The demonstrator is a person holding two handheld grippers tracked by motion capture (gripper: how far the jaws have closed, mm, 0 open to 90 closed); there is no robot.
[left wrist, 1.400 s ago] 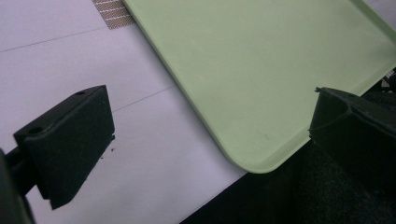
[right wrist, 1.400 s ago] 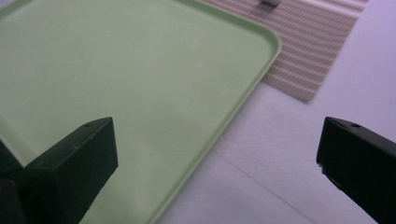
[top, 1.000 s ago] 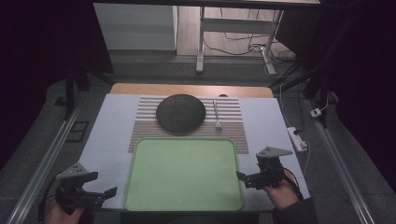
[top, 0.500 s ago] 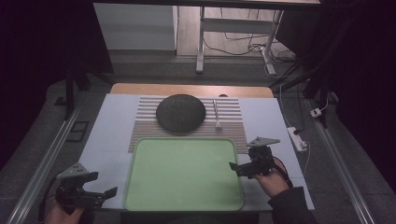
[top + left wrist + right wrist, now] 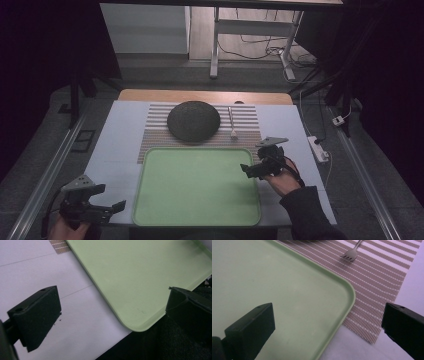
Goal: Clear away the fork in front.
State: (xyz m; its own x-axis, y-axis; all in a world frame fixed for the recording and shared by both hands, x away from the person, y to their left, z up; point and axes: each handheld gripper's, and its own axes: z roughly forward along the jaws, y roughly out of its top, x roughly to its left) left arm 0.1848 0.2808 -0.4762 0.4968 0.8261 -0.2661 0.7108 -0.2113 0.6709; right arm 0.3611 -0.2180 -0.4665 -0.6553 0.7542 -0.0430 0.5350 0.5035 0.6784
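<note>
I had the right gripper (image 5: 252, 170) over the far right part of the green tray (image 5: 165, 200), near its right rim, with my hand and dark sleeve coming in from the lower right. Its jaws stood wide apart and held nothing. In the right gripper view, the tray's rounded far right corner (image 5: 342, 290) lay between the two black jaws, and past that corner ran the striped placemat (image 5: 377, 280), with the tines of a fork (image 5: 349, 254) resting on it further out. The fork's handle ran off the top edge of that view.

The left gripper (image 5: 112, 209) sat low at the near left of the white table (image 5: 115, 145), just beside the tray's near left corner. Its jaws were also spread wide, with nothing between them. In the left gripper view, the tray's near rounded corner (image 5: 135, 325) lay between the jaws on the white tabletop (image 5: 50, 272), and a small piece of the placemat (image 5: 60, 245) showed at the top.

From the high view, the tray lay flat and bare in the middle of the near half of the table. Its far edge overlapped the near edge of the placemat (image 5: 155, 135). On the mat sat a dark round plate (image 5: 193, 120), well apart from both grippers, and the fork (image 5: 232, 122) lay just to the right of it, tines toward me, not touching it. I could not tell whether the right gripper touched the tray or hovered above it.
</note>
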